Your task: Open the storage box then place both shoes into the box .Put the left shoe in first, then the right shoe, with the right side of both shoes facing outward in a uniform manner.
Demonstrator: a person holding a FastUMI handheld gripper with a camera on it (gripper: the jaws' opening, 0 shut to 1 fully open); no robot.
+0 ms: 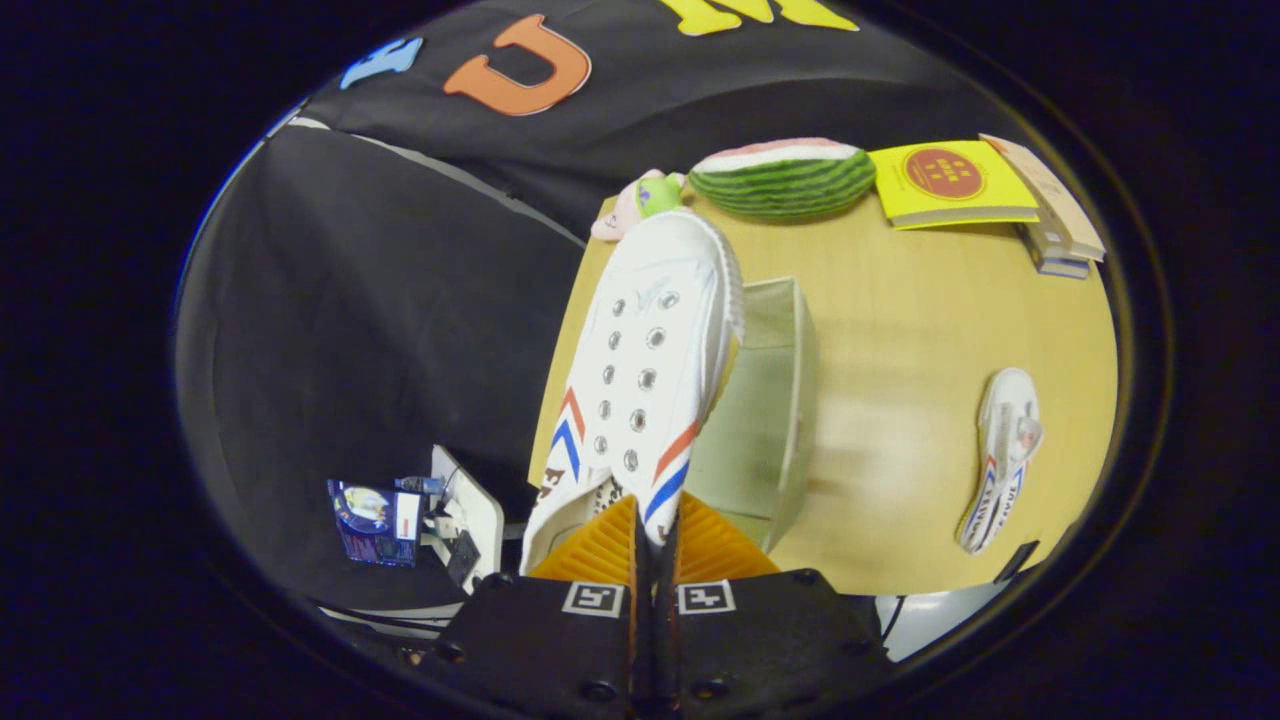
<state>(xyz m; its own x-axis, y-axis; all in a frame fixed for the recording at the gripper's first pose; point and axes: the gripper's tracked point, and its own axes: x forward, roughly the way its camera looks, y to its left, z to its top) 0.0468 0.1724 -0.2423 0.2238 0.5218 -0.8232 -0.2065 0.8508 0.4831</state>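
Tool [652, 525] clenched on white shoe [645, 370], storage box [770, 420] beneath, wooden table [900, 330], second shoe [1000, 455] apart.

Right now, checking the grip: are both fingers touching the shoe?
Touching: the gripper view shows the fingers shut on the collar of the held shoe, no gap.

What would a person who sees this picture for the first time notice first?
First, the white shoe with red and blue stripes: the gripper is shut on its side wall and holds it up, toe pointing away, over the open storage box on the wooden table. Next, the second shoe lies on the table beyond the box, and a striped watermelon toy sits at the far edge.
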